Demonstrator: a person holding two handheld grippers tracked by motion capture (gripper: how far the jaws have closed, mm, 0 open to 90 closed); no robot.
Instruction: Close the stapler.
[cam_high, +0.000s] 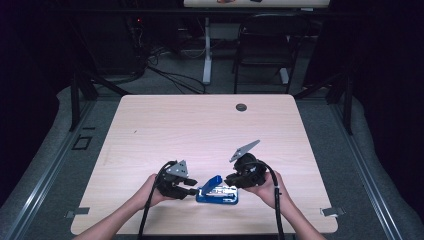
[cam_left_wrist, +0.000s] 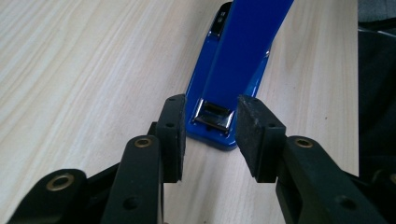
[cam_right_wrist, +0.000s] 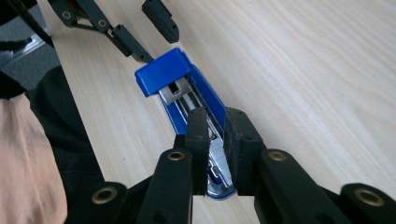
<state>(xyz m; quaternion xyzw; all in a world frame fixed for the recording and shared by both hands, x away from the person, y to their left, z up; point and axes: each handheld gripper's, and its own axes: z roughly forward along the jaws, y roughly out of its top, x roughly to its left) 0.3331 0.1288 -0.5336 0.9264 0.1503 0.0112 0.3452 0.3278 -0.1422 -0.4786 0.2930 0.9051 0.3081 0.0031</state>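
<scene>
A blue stapler (cam_high: 216, 192) lies on the wooden table (cam_high: 200, 130) near its front edge, its top arm (cam_left_wrist: 243, 51) swung up. My left gripper (cam_high: 194, 191) is at the stapler's left end. Its jaws (cam_left_wrist: 210, 135) stand apart on either side of that end, and the pads do not touch it. My right gripper (cam_high: 229, 181) reaches in from the right. In the right gripper view its jaws (cam_right_wrist: 215, 126) are close together on the stapler's silver staple rail (cam_right_wrist: 218, 161) inside the blue base. The raised blue cap (cam_right_wrist: 162, 71) and the left gripper (cam_right_wrist: 154, 39) show beyond.
A round cable grommet (cam_high: 241, 107) sits in the table's far side. Behind the table stand a black chair (cam_high: 265, 45) and a white desk leg (cam_high: 206, 55). Metal brackets (cam_high: 332, 211) mark the front corners. The stapler lies close to the front edge.
</scene>
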